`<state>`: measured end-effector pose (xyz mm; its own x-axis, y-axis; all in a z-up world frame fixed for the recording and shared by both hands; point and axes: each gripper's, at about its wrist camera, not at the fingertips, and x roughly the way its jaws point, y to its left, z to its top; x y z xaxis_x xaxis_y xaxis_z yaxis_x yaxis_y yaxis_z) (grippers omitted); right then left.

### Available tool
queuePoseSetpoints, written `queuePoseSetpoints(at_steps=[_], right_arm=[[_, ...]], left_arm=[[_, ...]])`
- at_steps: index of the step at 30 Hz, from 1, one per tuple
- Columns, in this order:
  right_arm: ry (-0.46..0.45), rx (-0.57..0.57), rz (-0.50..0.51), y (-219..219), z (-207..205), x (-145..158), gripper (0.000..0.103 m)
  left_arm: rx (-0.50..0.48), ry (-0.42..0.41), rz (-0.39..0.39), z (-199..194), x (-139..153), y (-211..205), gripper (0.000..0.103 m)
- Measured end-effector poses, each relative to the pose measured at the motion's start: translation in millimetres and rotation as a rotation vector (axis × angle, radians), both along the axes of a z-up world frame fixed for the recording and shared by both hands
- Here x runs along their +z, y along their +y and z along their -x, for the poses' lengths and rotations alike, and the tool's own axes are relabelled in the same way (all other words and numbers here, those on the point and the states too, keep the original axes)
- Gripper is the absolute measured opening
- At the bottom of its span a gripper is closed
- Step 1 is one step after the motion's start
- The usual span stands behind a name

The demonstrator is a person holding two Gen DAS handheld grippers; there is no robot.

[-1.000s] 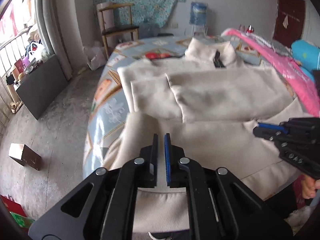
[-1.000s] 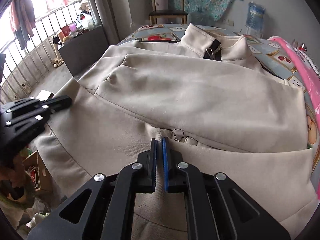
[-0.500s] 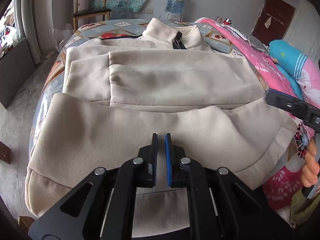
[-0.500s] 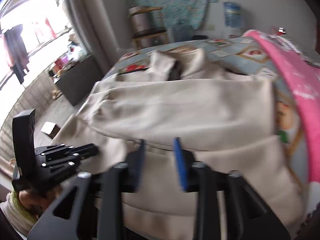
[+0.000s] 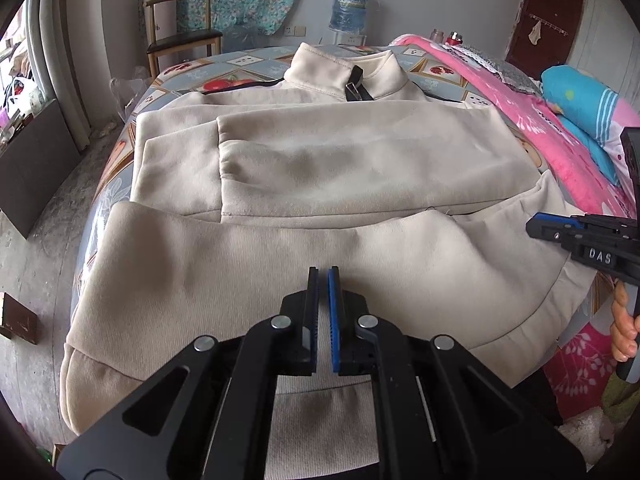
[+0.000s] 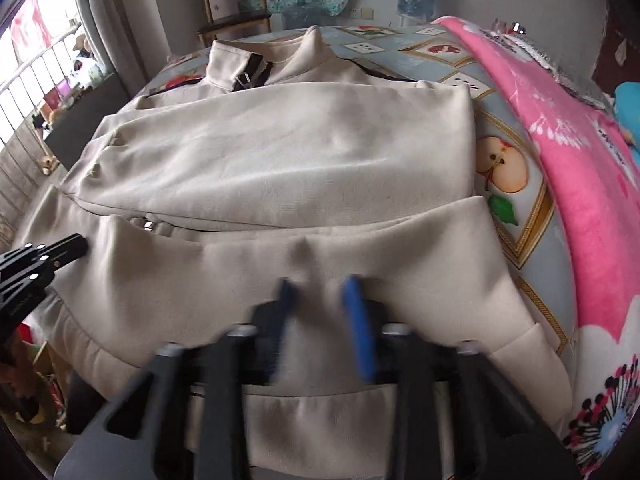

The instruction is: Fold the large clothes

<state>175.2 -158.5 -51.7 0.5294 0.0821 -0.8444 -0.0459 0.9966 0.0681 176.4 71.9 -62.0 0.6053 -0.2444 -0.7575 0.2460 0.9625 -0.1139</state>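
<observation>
Cream cloth fills both views: the big jacket (image 5: pixel 320 184) lies flat on the bed (image 5: pixel 248 60), with its collar (image 5: pixel 340 72) at the far end and its bottom band at the near edge. Its sleeves are folded across the middle.

A second ago the left view showed the left side of the bed and lots of floor. Now the left claw (image 5: pixel 323 276) sits over the middle of the near part of the jacket. The jacket itself lies the same way as before.

The left claw is closed, with only a thin slit between its black and blue pads. No cloth is caught in it that I can see.

The right claw (image 6: pixel 320 292) was closed a second ago. Now its fingers stand apart and look blurry, and they are closing. They are over the near right part of the jacket. I cannot tell if they touch the cloth. In the left view, a hand (image 5: pixel 624 332) holds this claw at the right edge of the bed.

A pink blanket (image 6: pixel 560 120) lies along the right side of the bed, just beside the jacket.
</observation>
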Motion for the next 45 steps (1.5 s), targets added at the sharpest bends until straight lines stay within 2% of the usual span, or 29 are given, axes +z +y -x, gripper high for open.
queuePoseSetpoints(at_steps=[4, 7, 10, 11, 14, 15, 16, 17, 18, 19, 21, 24, 25, 26, 29, 31, 34, 38, 41, 45], right_arm=[[-0.105, -0.051, -0.043, -4, 5, 32, 0.004], [-0.191, -0.105, 0.007, -5, 2, 50, 0.003], [-0.170, -0.160, 0.105, -13, -15, 34, 0.003], [-0.144, -0.166, 0.088, -19, -19, 28, 0.003], [-0.081, -0.088, -0.069, -22, -18, 24, 0.003], [-0.065, -0.053, -0.113, -17, -15, 24, 0.006], [-0.038, 0.003, -0.166, -9, -12, 25, 0.018], [-0.022, 0.040, -0.200, -1, -9, 25, 0.042], [-0.014, 0.069, -0.230, 7, -6, 26, 0.053], [-0.002, 0.112, -0.262, 19, -4, 25, 0.058], [0.036, 0.184, -0.282, 44, -3, 20, 0.058], [0.114, 0.220, -0.195, 76, -9, 0, 0.058], [0.106, 0.214, -0.175, 80, -9, -2, 0.058], [0.091, 0.216, -0.166, 84, -8, 0, 0.046], [0.099, 0.185, -0.119, 87, -9, 1, 0.020], [0.096, 0.173, -0.105, 88, -9, 3, 0.007], [0.075, 0.167, -0.074, 93, -6, 10, 0.006], [0.043, 0.128, -0.117, 84, -15, 16, 0.005], [0.055, 0.111, -0.128, 82, -24, 3, 0.004], [0.031, 0.109, -0.130, 84, -27, -2, 0.004]], left_arm=[[-0.012, -0.014, 0.003, -3, 0, 1, 0.006], [-0.018, -0.026, 0.003, -5, 0, 1, 0.006], [-0.014, -0.036, 0.025, -7, -1, 2, 0.006], [-0.013, -0.036, 0.030, -8, -1, 2, 0.006], [-0.016, -0.035, 0.035, -9, -1, 3, 0.006], [-0.018, -0.036, 0.036, -9, -1, 3, 0.006], [-0.018, -0.037, 0.038, -9, -2, 3, 0.006], [-0.019, -0.038, 0.042, -9, -2, 4, 0.006], [-0.019, -0.038, 0.045, -9, -2, 4, 0.006], [-0.019, -0.038, 0.048, -9, -2, 5, 0.006], [-0.021, -0.039, 0.060, -9, -3, 6, 0.006], [-0.023, -0.043, 0.078, -8, -4, 9, 0.006], [-0.023, -0.043, 0.085, -8, -4, 10, 0.006], [-0.023, -0.047, 0.091, -7, -4, 10, 0.006], [-0.023, -0.050, 0.114, -6, -6, 13, 0.006], [-0.023, -0.057, 0.130, -5, -7, 15, 0.006], [-0.018, -0.044, 0.146, -6, -5, 17, 0.006], [-0.021, -0.065, 0.150, 6, 14, 21, 0.006], [-0.091, -0.068, 0.178, 17, 26, 12, 0.006], [-0.171, -0.029, 0.130, 20, 20, -21, 0.006]])
